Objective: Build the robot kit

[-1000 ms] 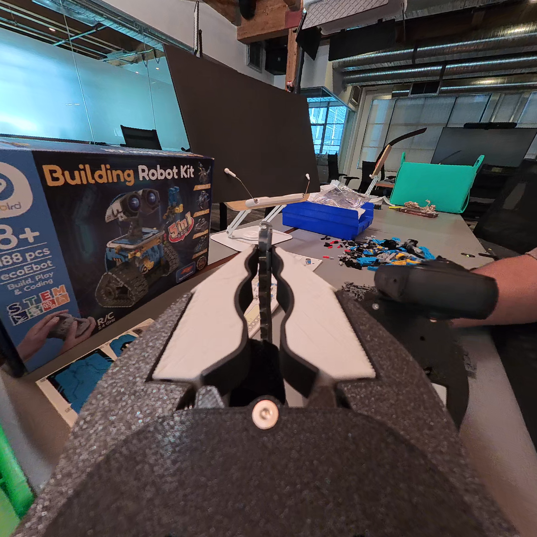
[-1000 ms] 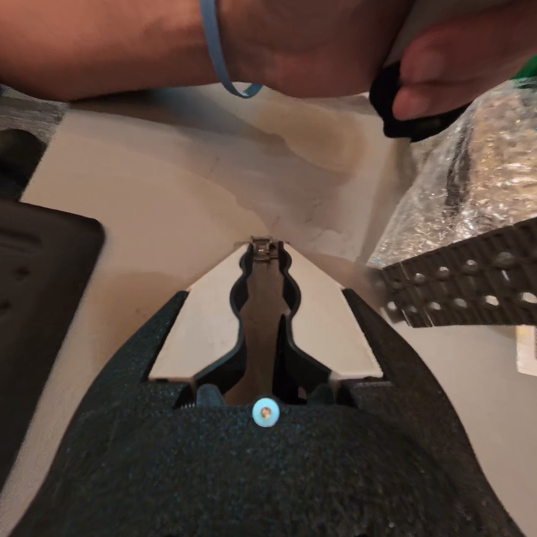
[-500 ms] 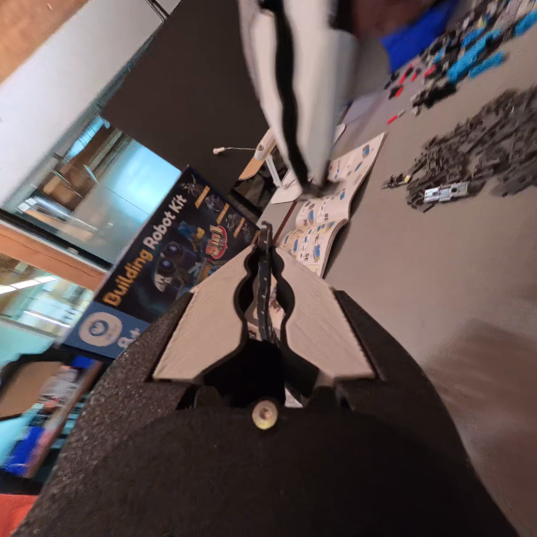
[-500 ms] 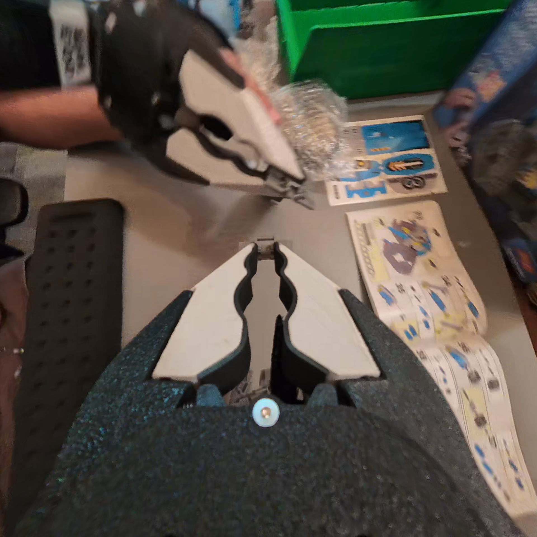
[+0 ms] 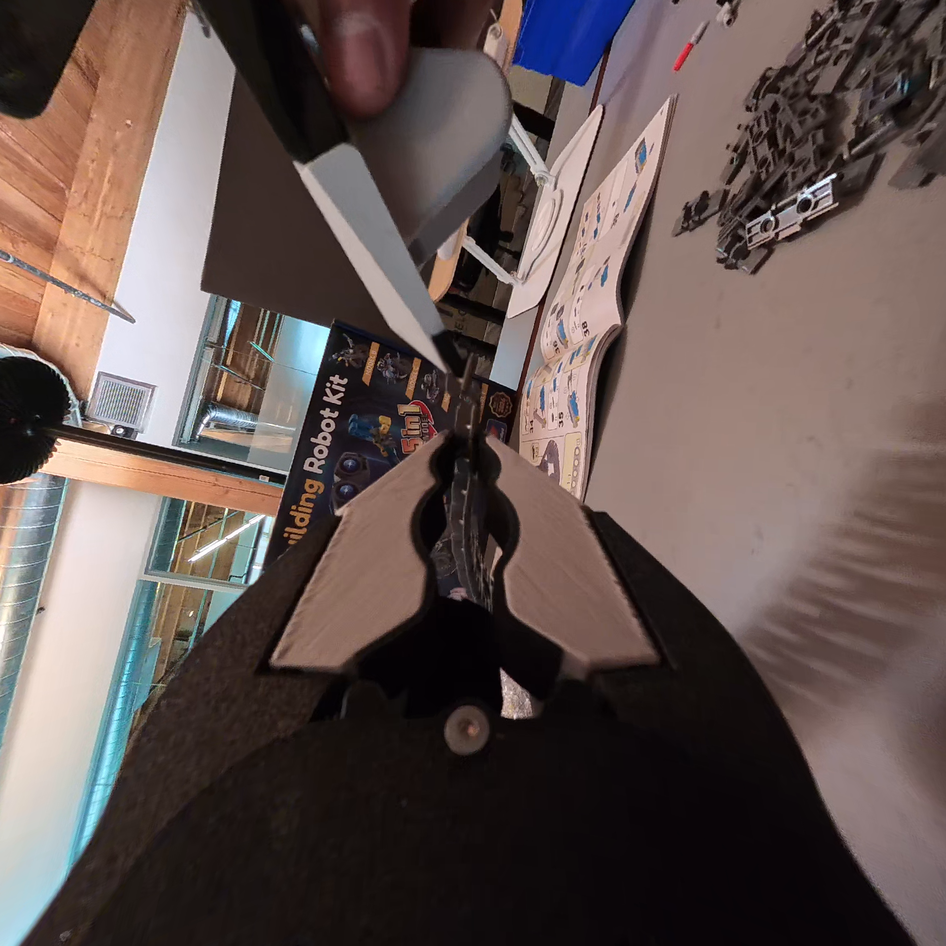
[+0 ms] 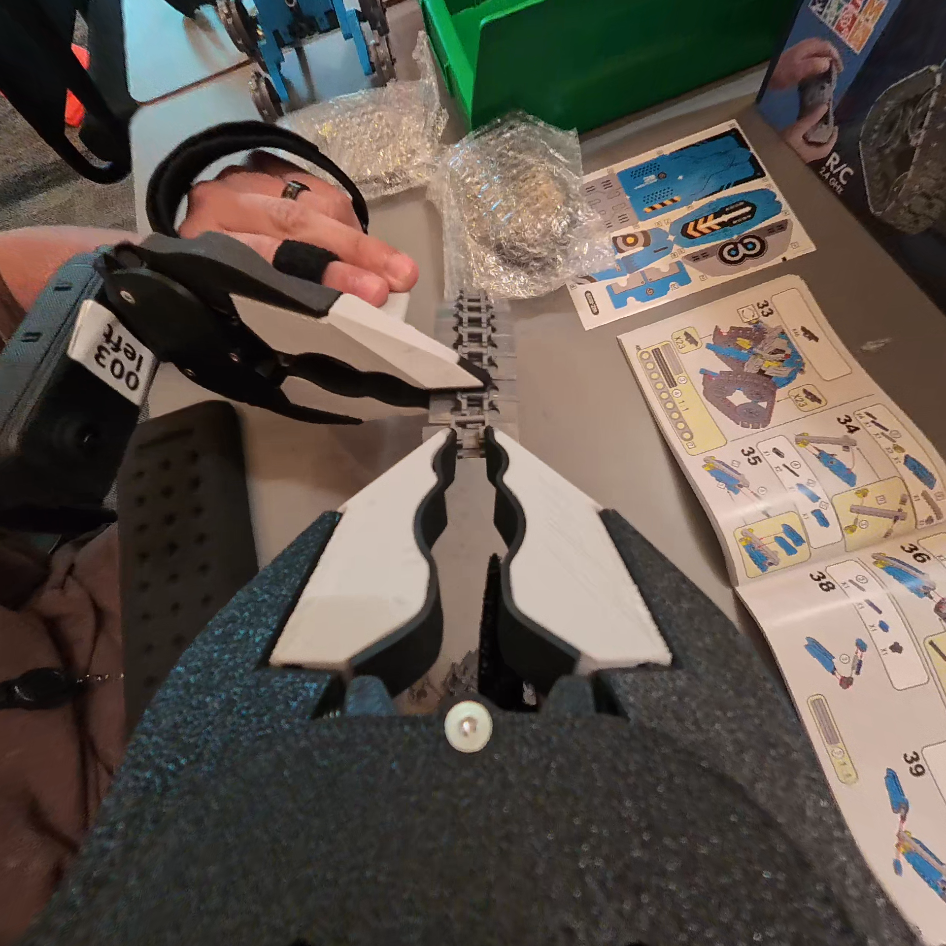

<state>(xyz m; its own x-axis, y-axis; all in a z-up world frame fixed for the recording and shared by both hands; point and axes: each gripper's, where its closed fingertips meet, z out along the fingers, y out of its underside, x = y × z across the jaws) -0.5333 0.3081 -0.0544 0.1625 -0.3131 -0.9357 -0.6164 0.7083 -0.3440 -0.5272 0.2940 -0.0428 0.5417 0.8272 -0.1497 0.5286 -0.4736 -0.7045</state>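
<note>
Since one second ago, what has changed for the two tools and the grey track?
The left tool rolled sideways and met the right tool over the table; both now grip one track strip, the right on its near end link. Unchanged: both tools shut, the left on the strip, and the booklet lies open.

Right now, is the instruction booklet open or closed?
Open: the paper instruction booklet lies spread on the grey table, printed pages showing.
</note>
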